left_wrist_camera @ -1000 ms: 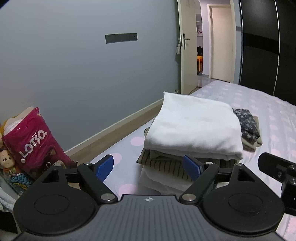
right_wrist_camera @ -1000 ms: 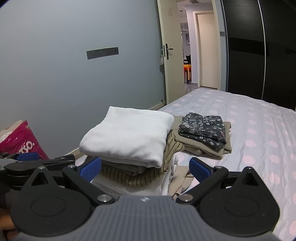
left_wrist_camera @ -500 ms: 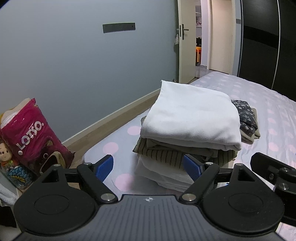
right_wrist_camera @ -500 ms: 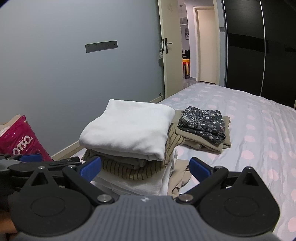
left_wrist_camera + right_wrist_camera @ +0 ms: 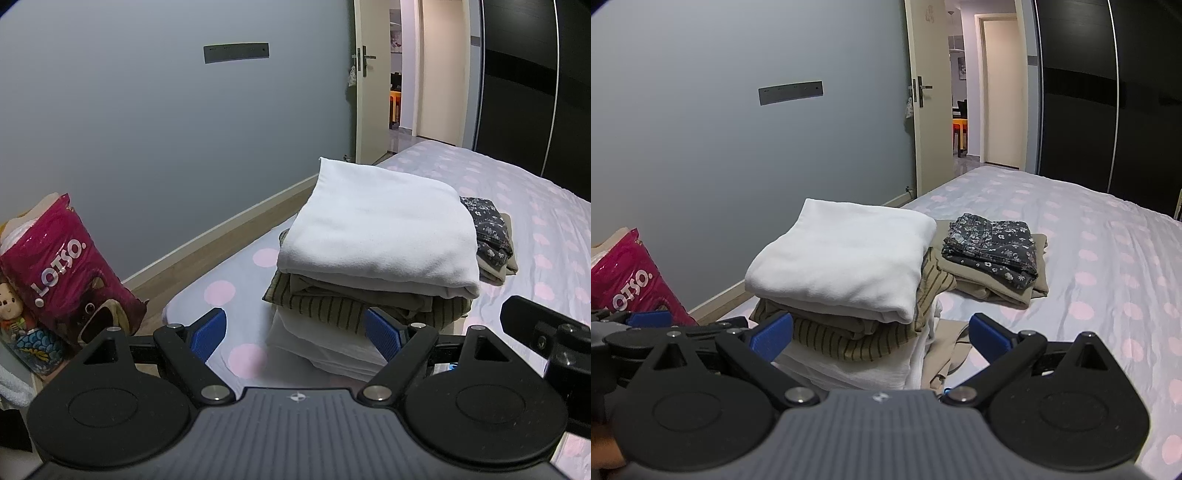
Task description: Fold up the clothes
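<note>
Here, both hand-held tools hover empty before the folded clothes on a polka-dot bed (image 5: 1108,229): the left gripper (image 5: 295,330) and the right gripper (image 5: 881,332) each have their blue pads spread wide apart, gripping nothing. The main stack (image 5: 846,295) sits at twelve o'clock in both views, close to the bed's corner, a white folded top (image 5: 380,232) over a striped garment (image 5: 857,339) and pale layers beneath. A smaller pile, a dark floral piece (image 5: 993,240) on beige, lies just beside it at about one o'clock from the right wrist. The tall stack looks likely to topple or slide toward the floor if nudged from the side, since its layers overhang unevenly. A loose beige cloth (image 5: 949,350) trails at its base and could snag. A pink bag (image 5: 62,269) stands on the floor at nine o'clock, beside a small toy (image 5: 13,306).
</note>
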